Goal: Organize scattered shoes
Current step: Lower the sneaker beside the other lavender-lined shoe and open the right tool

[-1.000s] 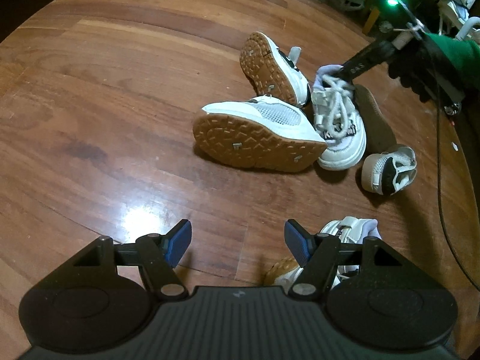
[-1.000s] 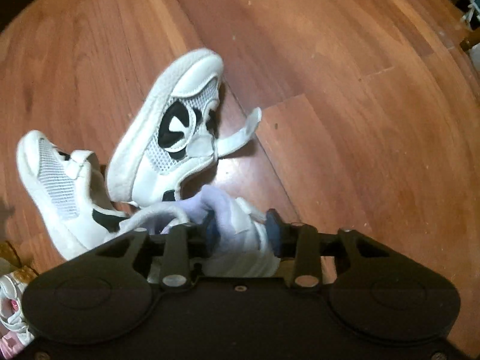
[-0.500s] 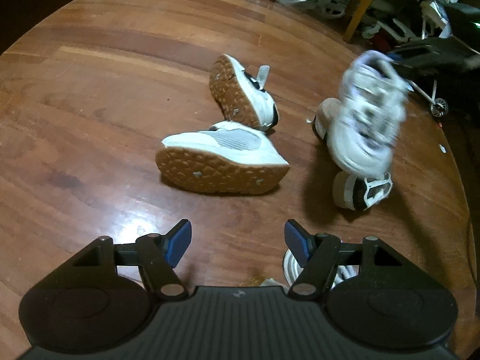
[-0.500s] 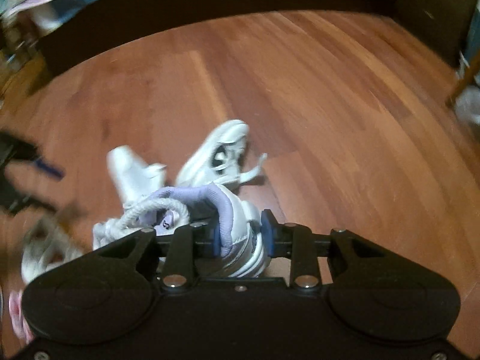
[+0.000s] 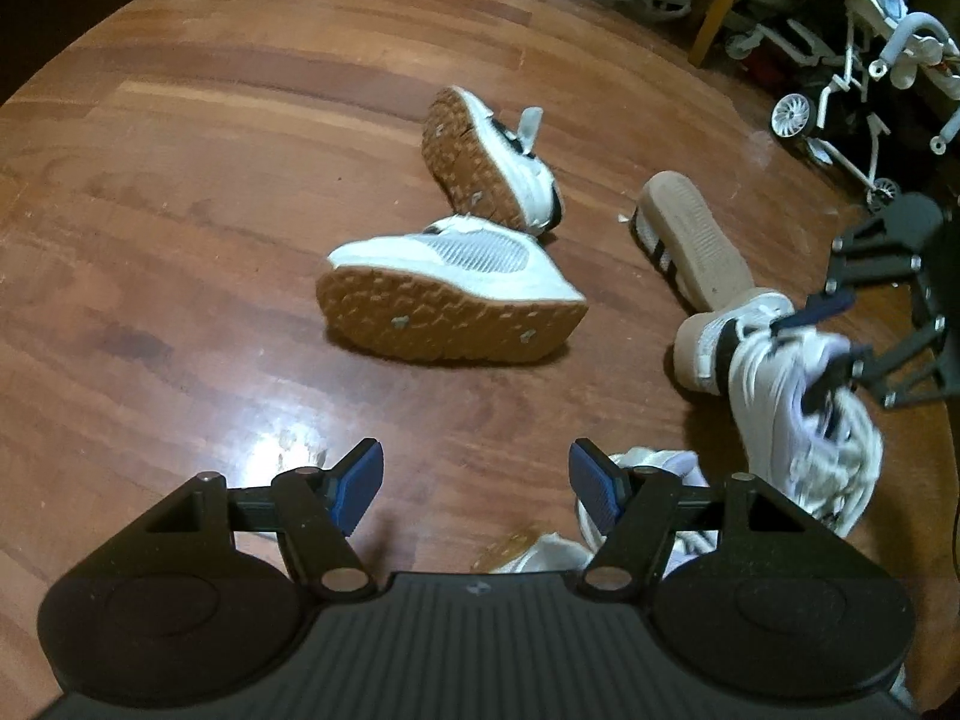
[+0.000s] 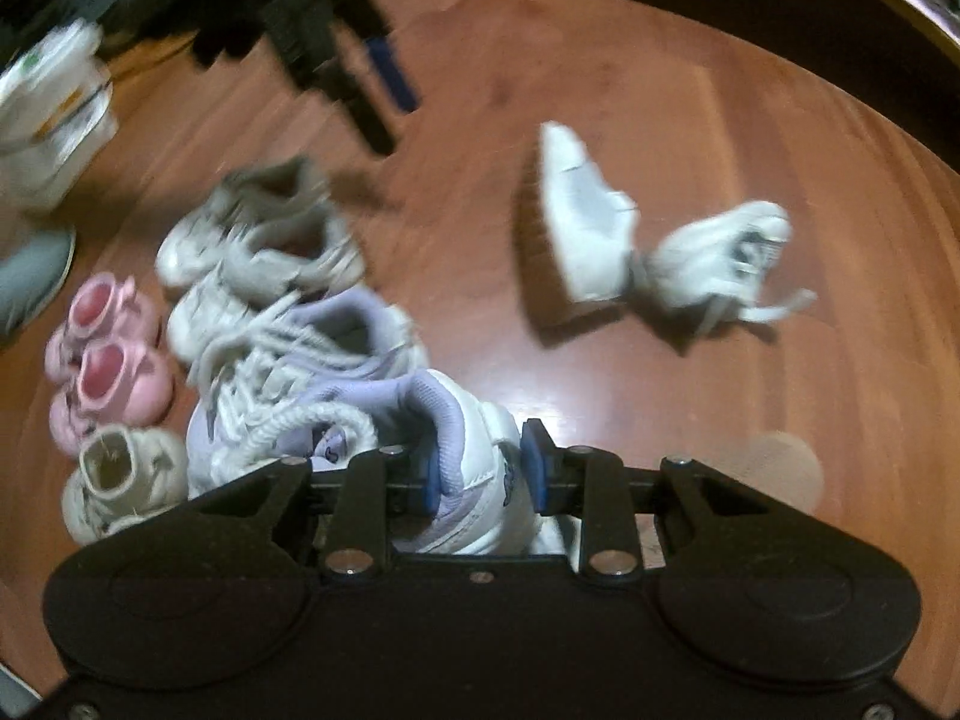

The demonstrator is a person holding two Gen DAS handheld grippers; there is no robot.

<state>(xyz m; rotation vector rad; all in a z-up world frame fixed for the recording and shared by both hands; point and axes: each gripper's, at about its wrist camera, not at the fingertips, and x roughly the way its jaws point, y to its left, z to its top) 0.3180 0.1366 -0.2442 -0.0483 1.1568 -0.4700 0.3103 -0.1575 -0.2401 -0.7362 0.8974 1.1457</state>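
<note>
Left gripper [image 5: 477, 483] hangs over the wooden floor [image 5: 180, 192], blue pads spread wide with nothing between them. The landmark is the big white sneaker [image 5: 456, 288] on its side, tan sole facing us. Just beyond it lies a second white sneaker [image 5: 492, 162], also tipped over. Off to its right lies an upturned striped shoe [image 5: 690, 240]. Nearer and farther right, the right gripper [image 5: 834, 330] pinches a laced white sneaker [image 5: 798, 426] by its collar, blurred.

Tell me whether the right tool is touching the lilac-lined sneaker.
Touching. In the right wrist view the right tool has its blue pads clamped on the padded heel collar of the lilac-lined sneaker, with no gap on either side.
</note>
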